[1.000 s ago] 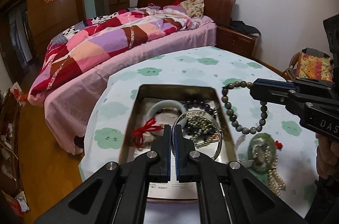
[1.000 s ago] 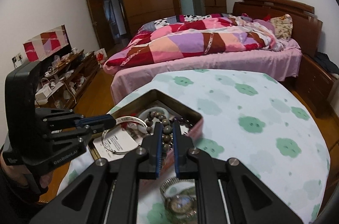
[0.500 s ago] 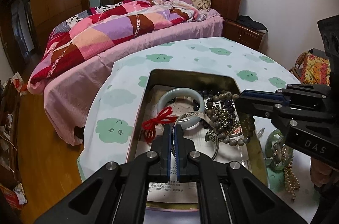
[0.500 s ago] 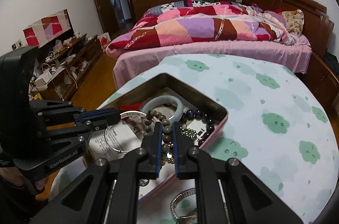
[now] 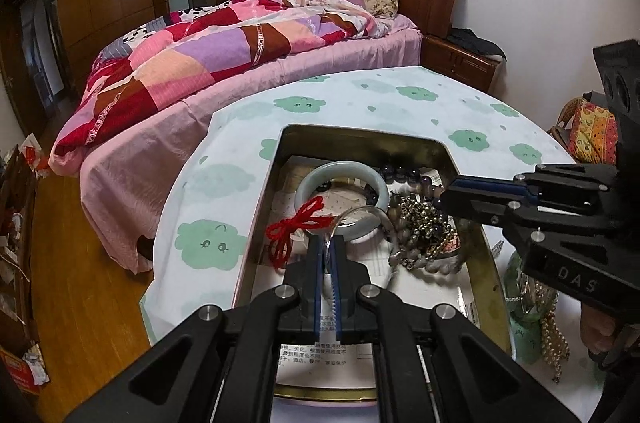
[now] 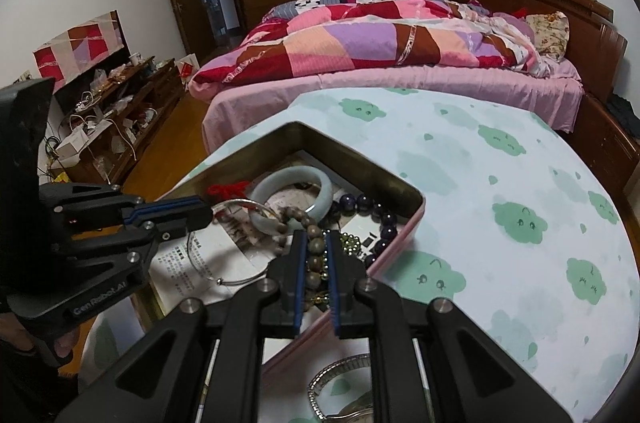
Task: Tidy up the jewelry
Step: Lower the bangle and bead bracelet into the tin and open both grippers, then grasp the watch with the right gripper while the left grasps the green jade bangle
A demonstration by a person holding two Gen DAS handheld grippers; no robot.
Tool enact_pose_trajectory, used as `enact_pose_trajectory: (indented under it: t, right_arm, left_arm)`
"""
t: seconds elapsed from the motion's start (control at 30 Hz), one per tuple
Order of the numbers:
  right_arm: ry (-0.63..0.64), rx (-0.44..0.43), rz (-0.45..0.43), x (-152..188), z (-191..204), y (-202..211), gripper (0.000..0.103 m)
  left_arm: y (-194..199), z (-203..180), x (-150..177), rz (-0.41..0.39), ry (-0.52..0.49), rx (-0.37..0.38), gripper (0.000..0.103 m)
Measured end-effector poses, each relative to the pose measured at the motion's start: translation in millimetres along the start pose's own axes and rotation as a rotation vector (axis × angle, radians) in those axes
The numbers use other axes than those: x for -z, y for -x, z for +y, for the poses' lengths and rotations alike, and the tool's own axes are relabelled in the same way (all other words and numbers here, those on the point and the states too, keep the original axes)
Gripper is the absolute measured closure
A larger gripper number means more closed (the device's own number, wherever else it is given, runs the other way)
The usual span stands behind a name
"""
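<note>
A metal tin on the cloud-print table holds a pale jade bangle, dark purple beads, a red cord and a gold bead pile. My left gripper is shut on a thin silver bangle over the tin. My right gripper is shut on a brown wooden bead bracelet, lowered into the tin.
A watch lies on the table in front of the tin. A green pendant with pearls lies right of the tin. A bed with a patchwork quilt stands beyond the table. The table edge drops to wooden floor on the left.
My right gripper has carried the wooden bead bracelet from beside the tin to inside it, lowering it onto the bead pile. My left gripper has stayed shut on the silver bangle.
</note>
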State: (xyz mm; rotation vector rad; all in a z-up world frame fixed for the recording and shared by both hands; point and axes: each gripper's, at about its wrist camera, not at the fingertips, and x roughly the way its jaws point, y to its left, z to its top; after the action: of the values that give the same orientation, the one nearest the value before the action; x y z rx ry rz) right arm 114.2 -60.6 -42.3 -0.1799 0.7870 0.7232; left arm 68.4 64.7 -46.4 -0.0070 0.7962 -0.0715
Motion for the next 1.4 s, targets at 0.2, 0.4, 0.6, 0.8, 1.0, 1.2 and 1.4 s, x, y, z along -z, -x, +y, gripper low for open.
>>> enact_pose_trajectory:
  t: [0.2,0.4,0.6,0.8,1.0,1.2,1.4]
  right_arm:
    - [-0.023,0.009,-0.020,3.6,-8.6,11.0,0.063]
    - [-0.056,0.054,-0.035,16.4,-28.5,34.6,0.048]
    - [-0.072,0.077,0.006,46.3,-36.1,51.4,0.046]
    - [-0.068,0.053,0.047,67.8,-28.7,52.5,0.046]
    - [-0.052,0.042,0.059,68.0,-23.9,41.1,0.044]
    - [-0.015,0.035,0.039,67.9,-17.0,46.5,0.044]
    - [0.041,0.033,0.145,69.4,-10.4,23.2,0.044]
  left_arm:
    - [12.5,-2.8,-1.3,-0.038,0.014,-0.028,0.039]
    - [27.1,-1.9,4.1,-0.083,0.055,-0.042,0.026]
    - [25.9,-9.7,11.9,-0.069,0.067,-0.067,0.026]
    - [25.2,-25.4,16.6,-0.062,0.035,-0.073,0.026]
    - [23.7,-30.4,20.7,-0.047,0.023,-0.075,0.026]
    - [23.3,-32.6,21.4,-0.045,0.023,-0.072,0.026]
    - [25.7,-32.9,21.0,-0.049,0.024,-0.072,0.026]
